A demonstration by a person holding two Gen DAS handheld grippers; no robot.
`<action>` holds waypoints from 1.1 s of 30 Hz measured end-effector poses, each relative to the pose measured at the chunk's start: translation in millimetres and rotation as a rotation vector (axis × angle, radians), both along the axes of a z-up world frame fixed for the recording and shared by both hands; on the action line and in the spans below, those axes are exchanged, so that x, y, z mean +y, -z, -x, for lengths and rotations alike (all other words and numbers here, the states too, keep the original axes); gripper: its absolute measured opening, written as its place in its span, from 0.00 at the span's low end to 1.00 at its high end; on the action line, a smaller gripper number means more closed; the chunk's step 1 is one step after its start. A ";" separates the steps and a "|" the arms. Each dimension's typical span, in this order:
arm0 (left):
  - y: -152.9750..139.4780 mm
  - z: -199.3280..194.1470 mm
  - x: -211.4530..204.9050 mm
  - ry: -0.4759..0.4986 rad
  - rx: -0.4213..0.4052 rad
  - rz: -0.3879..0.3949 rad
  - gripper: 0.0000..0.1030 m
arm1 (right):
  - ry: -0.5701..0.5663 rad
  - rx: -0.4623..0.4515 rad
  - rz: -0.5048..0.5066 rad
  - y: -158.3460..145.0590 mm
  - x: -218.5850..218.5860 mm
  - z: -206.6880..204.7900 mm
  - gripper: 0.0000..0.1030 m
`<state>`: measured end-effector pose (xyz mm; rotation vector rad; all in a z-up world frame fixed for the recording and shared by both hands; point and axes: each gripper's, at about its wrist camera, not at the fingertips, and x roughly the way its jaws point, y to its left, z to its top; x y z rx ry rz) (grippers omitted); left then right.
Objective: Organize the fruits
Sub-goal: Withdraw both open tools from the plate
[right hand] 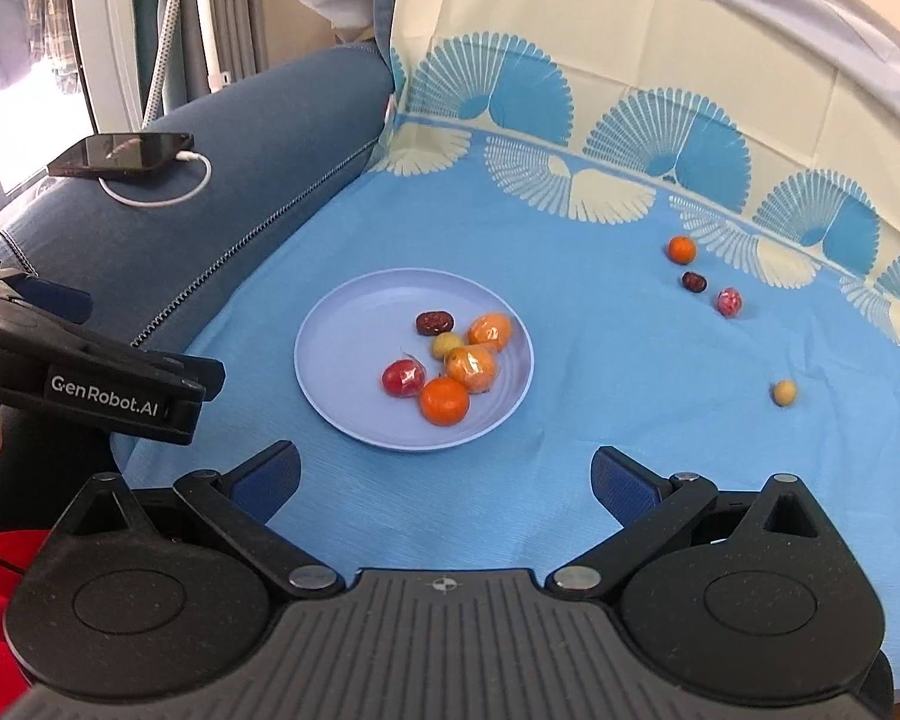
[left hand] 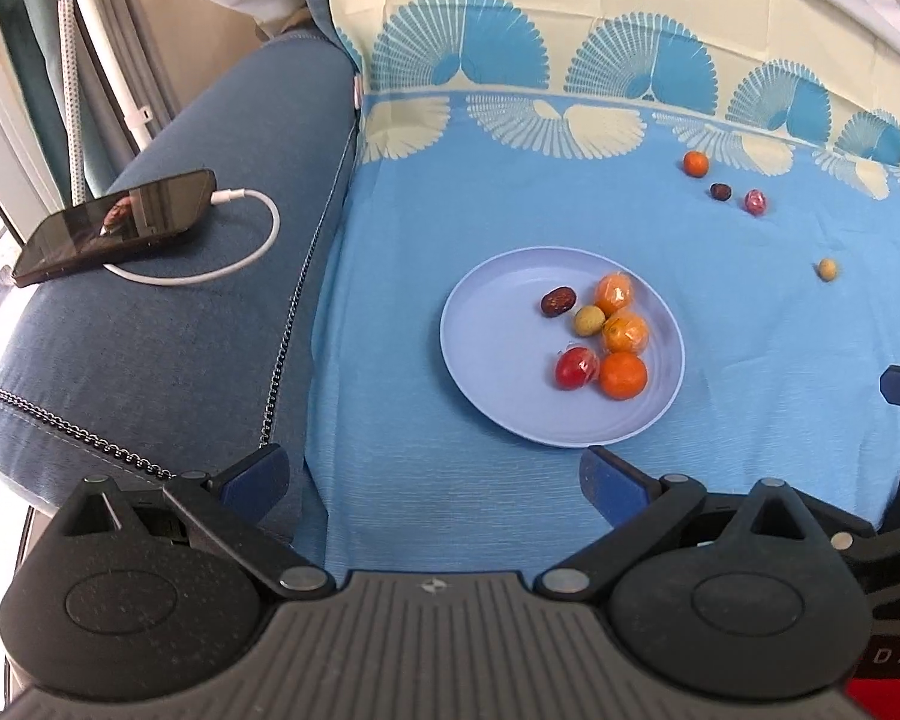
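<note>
A pale blue plate [left hand: 498, 384] [right hand: 342, 372] lies on the blue cloth and holds several fruits: an orange [left hand: 623, 375] [right hand: 444, 400], two wrapped oranges, a red wrapped fruit [left hand: 576, 367] [right hand: 402, 377], a small yellow fruit and a dark date [left hand: 557, 302] [right hand: 433, 323]. Loose on the cloth to the far right are an orange [left hand: 696, 163] [right hand: 681, 249], a date [left hand: 720, 191] [right hand: 694, 282], a pink wrapped fruit [left hand: 755, 201] [right hand: 729, 302] and a small yellow fruit [left hand: 827, 269] [right hand: 785, 392]. My left gripper [left hand: 435, 477] and right gripper [right hand: 444, 480] are open and empty, just short of the plate.
A phone [left hand: 114, 225] [right hand: 120, 153] on a white charging cable lies on the blue sofa arm to the left. The cloth runs up the sofa back behind the fruits. The left gripper's body [right hand: 90, 372] shows at the left of the right wrist view.
</note>
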<state>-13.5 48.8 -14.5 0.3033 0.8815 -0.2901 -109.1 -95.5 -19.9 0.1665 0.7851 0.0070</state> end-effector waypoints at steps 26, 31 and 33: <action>-8.1 9.4 0.1 0.016 -0.021 0.002 1.00 | 0.016 -0.025 -0.002 -8.0 -1.6 7.9 0.99; -7.5 8.3 -1.0 0.019 -0.021 -0.002 1.00 | 0.014 -0.023 -0.003 -7.9 -2.1 7.1 0.99; -6.9 7.8 -1.4 0.019 -0.018 -0.004 1.00 | 0.014 -0.022 -0.004 -7.8 -2.7 6.6 0.99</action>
